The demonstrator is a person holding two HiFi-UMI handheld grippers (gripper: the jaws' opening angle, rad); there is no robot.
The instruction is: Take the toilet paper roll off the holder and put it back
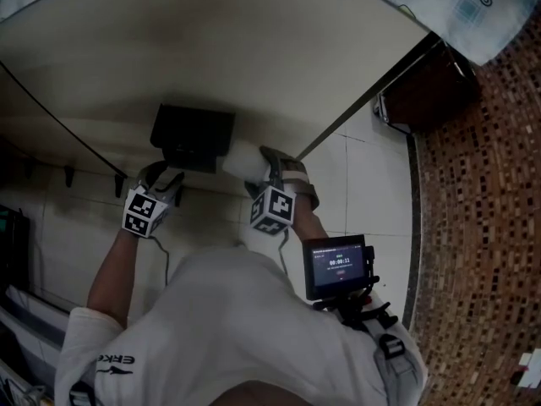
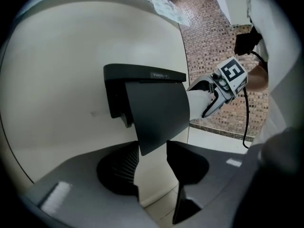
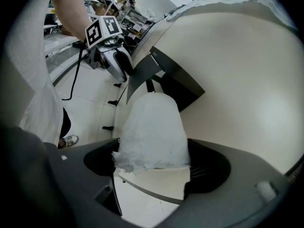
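A black toilet paper holder (image 1: 193,135) is fixed to a cream wall panel. My right gripper (image 1: 264,166) is shut on the white toilet paper roll (image 1: 243,161), holding it against the holder's right side. In the right gripper view the roll (image 3: 152,127) fills the space between the jaws of that gripper (image 3: 152,152), with the holder (image 3: 175,82) just behind it. My left gripper (image 1: 165,178) is at the holder's lower left. In the left gripper view the holder's black cover flap (image 2: 159,113) hangs with its lower corner between the open jaws of that gripper (image 2: 152,160). Whether they touch the flap is unclear.
The cream panel (image 1: 254,49) curves over white floor tiles (image 1: 363,184). A brown mosaic surface (image 1: 482,210) lies at the right, with a dark cabinet (image 1: 431,83) beside it. A small screen device (image 1: 338,265) is mounted on the person's chest. Cables trail from both grippers.
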